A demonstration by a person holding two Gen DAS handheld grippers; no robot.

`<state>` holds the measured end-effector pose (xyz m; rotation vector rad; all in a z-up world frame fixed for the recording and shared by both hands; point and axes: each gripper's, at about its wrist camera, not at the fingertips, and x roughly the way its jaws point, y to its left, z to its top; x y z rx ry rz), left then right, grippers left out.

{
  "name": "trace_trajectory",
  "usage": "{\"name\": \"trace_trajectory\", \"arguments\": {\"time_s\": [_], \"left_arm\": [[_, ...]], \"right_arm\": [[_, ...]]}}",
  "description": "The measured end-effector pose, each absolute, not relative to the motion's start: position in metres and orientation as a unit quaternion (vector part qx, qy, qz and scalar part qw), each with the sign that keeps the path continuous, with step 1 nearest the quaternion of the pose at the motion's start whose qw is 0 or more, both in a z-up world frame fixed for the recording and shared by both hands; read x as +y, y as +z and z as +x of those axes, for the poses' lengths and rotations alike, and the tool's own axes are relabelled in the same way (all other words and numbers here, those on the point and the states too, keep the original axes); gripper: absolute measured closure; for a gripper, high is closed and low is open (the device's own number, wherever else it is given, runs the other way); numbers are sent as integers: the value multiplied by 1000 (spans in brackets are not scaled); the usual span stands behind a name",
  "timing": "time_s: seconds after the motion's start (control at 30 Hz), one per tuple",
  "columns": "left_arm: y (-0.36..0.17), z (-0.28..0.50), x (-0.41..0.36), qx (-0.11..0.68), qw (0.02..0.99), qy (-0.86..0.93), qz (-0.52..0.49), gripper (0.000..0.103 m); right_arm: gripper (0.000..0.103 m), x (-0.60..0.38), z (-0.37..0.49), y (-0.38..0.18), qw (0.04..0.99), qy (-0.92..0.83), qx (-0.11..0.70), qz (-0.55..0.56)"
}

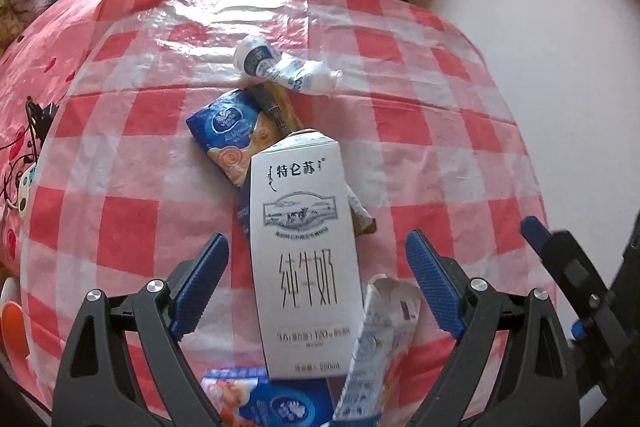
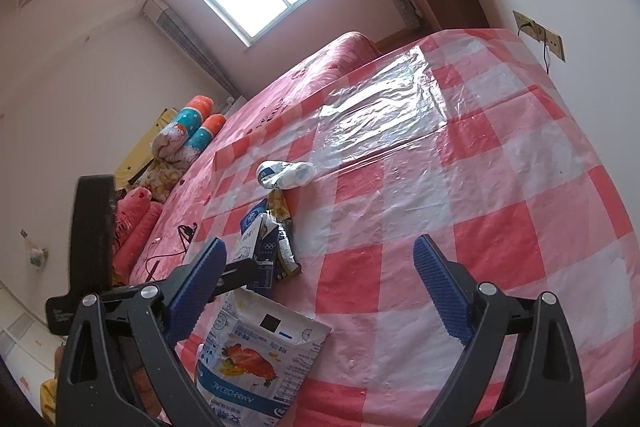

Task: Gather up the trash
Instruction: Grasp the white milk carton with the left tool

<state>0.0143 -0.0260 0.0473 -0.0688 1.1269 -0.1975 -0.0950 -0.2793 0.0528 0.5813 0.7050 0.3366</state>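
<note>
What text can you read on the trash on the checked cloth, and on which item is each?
"特仑苏", "纯牛奶": white milk carton, front.
"250ml": same carton, bottom edge; the line above it is too blurred to read.
"AMBPOSIAL", upside down: strawberry yogurt pouch, as far as I can tell.
Olympic rings: dark blue carton side.
Blue wrapper and crumpled white bottle: print too small to read.

right gripper (image 2: 320, 291) jaws wide apart, empty | torn white strawberry-print pouch (image 2: 256, 355) beside left finger | red-and-white checked plastic cloth (image 2: 500, 187) beneath
</note>
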Motion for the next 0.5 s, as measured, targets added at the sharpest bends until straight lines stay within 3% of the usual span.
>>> {"name": "trace_trajectory", "arguments": {"time_s": [0.1, 0.17, 0.37, 0.5], "left_arm": [[40, 21, -23, 538, 837, -87, -46, 13], [36, 23, -21, 542, 835, -82, -51, 23], [31, 26, -15, 548, 830, -79, -67, 40], [31, 24, -11, 541, 834, -81, -75, 41]], "right_arm": [[10, -280, -94, 51, 881, 163, 342, 284], [10, -282, -93, 49, 879, 164, 343, 287], [10, -281, -91, 47, 877, 170, 347, 286], [10, -277, -89, 45, 872, 182, 355, 283]]}}
